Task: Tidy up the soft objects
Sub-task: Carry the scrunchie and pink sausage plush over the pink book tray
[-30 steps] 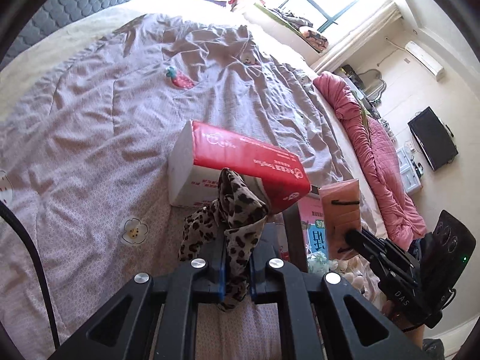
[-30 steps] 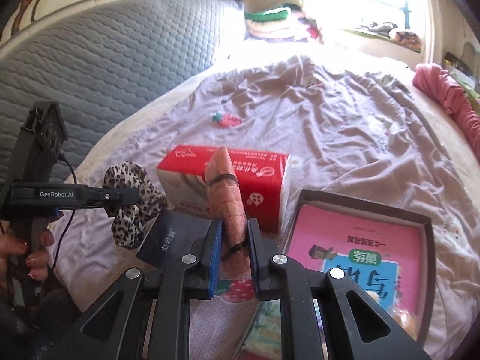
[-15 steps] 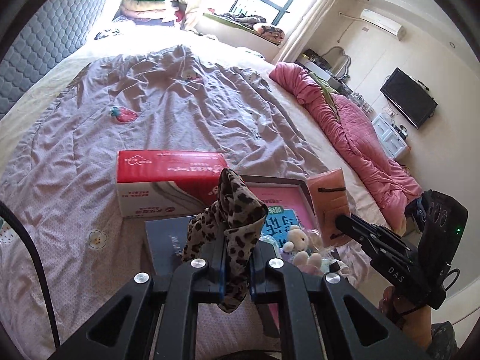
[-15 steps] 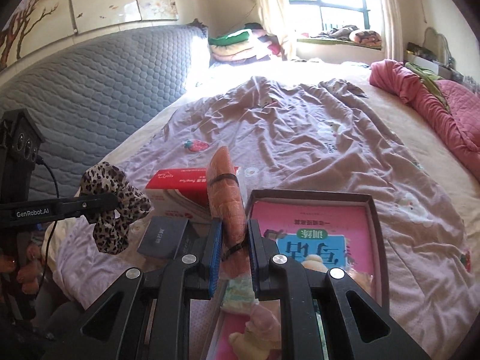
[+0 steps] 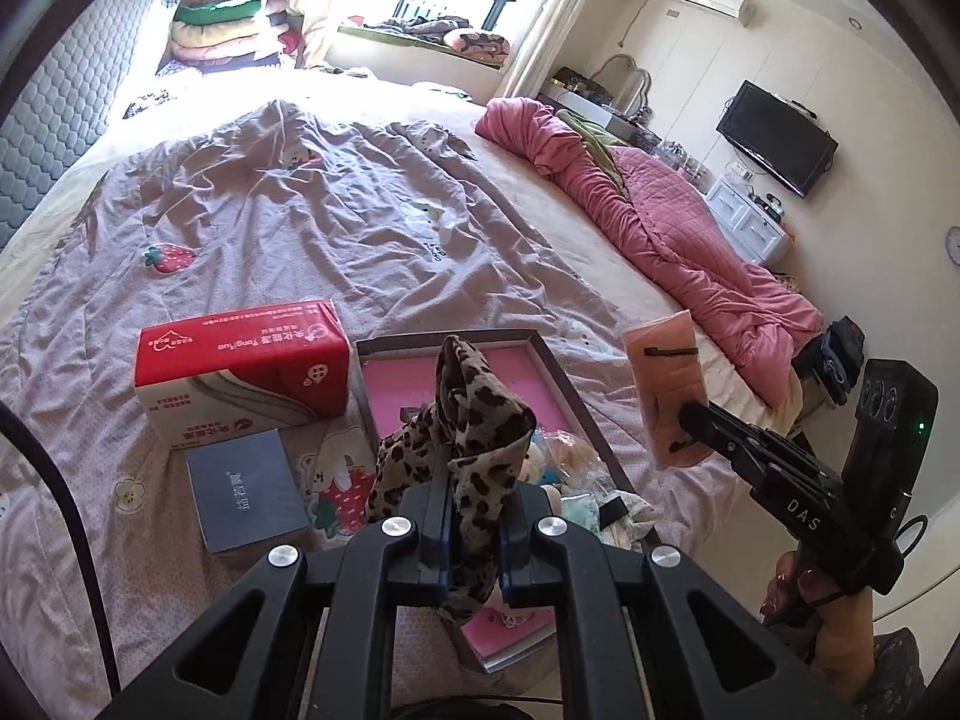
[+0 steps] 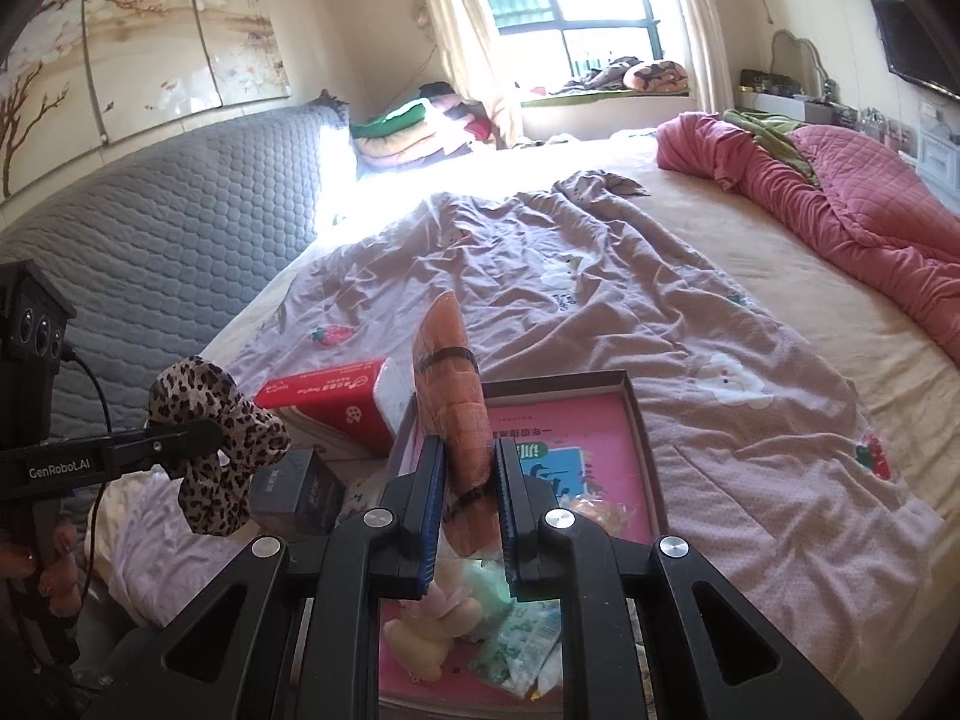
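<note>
Flanking the shallow box (image 5: pixel 576 396): red tissue pack (image 5: pixel 240 372), left gripper (image 5: pixel 474 516) clenching leopard scrunchie (image 5: pixel 468 420), right gripper (image 6: pixel 468 480) clenching peach cloth (image 6: pixel 450 384).

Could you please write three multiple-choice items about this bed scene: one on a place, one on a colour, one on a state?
1. Where does the red tissue pack lie?
A. inside the shallow box
B. on the bed cover, beside the shallow box
C. on the pink quilt

2. What pattern has the cloth in the left gripper?
A. leopard print
B. plain green
C. blue stripes

3. In what state is the right gripper?
A. open and empty
B. shut with nothing between
C. shut on the orange pouch

Answers:
1. B: the pack rests on the bed cover, just outside the wall of the shallow box.
2. A: the leopard cloth shows dark spots on tan.
3. C: the pads press the orange pouch from both sides.
</note>
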`<state>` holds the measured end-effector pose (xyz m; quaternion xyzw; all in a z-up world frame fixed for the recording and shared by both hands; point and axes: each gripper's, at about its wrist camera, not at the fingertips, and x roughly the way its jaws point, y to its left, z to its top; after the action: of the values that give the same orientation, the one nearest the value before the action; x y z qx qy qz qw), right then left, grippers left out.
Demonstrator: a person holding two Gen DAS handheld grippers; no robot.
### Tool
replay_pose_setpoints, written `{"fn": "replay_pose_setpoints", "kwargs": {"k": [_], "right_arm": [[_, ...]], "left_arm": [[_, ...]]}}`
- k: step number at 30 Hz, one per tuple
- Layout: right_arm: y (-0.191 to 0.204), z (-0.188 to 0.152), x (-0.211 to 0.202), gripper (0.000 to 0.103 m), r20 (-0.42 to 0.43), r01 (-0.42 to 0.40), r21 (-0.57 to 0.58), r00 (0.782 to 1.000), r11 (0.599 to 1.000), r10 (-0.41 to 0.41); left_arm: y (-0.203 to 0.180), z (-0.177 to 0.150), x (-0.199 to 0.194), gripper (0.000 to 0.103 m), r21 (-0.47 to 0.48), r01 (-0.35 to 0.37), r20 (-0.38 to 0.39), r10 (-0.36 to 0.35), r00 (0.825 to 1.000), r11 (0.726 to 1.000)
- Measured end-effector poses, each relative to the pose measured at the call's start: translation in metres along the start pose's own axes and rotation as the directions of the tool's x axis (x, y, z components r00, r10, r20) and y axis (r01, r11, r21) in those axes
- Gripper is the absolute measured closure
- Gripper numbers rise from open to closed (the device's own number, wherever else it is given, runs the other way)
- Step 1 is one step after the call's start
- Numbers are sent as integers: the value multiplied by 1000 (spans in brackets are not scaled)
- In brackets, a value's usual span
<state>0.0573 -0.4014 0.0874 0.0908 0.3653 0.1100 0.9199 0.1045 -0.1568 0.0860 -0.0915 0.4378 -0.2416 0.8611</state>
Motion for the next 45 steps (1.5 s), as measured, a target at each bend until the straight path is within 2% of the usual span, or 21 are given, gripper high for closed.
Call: {"fn": "replay_pose_setpoints", "kwargs": {"k": [10, 14, 26, 36, 45], "right_arm": [[-32, -13, -6, 86, -14, 43, 70, 999, 997, -42], [-38, -19, 0, 86, -30, 38, 90, 999, 995, -36], [-39, -28, 17, 86, -85, 38, 95, 996, 995, -30], [-38, -30, 24, 86, -106, 36, 92, 994, 995, -26], [-31, -36, 38, 86, -137, 19, 95, 991, 995, -6]], "left_arm": [[-15, -12, 23, 93, 34, -9, -62, 11, 998, 999], [-18, -20, 38, 93, 44, -8, -100, 13, 995, 999], [-34, -43, 76, 93, 104, -17, -197, 38, 980, 994], [-37, -46, 91, 93, 135, -39, -220, 68, 973, 990], [-35, -53, 104, 92, 130, -36, -249, 67, 966, 991]]}}
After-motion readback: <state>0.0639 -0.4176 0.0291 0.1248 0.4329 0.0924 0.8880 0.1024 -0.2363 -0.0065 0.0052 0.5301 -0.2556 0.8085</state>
